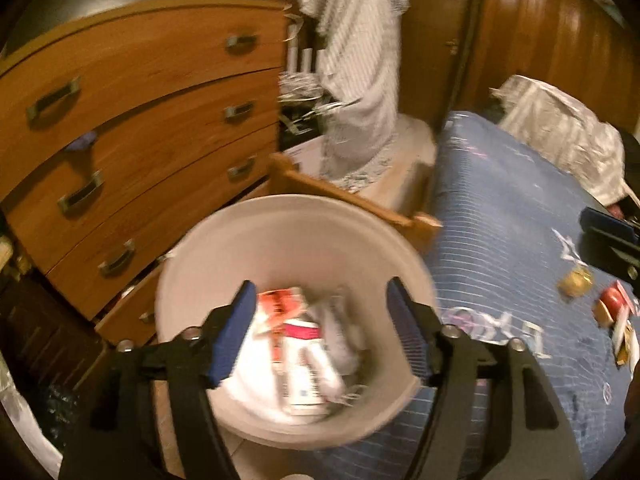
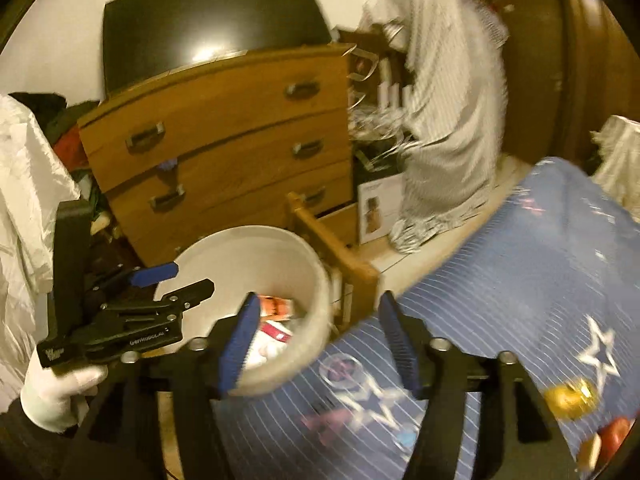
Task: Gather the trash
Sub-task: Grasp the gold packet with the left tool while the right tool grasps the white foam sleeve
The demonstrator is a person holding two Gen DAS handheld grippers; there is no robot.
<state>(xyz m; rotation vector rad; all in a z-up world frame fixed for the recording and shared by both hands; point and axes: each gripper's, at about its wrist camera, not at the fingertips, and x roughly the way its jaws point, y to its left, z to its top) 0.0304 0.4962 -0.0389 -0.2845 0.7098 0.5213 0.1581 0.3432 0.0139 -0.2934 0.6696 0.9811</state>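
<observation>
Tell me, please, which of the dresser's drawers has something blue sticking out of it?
It is the second drawer from the top of the wooden dresser: a small blue scrap pokes out at its upper edge, left of centre. The other drawers show only handles.

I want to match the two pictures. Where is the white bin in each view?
Left wrist: white bin, lower centre, behind the open left gripper.
Right wrist: white bin, lower left of centre.
Shared landmark: wooden dresser behind it.

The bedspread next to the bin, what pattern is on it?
The bedspread is blue with thin white stripes and white stars, clearest in the right wrist view.
</observation>
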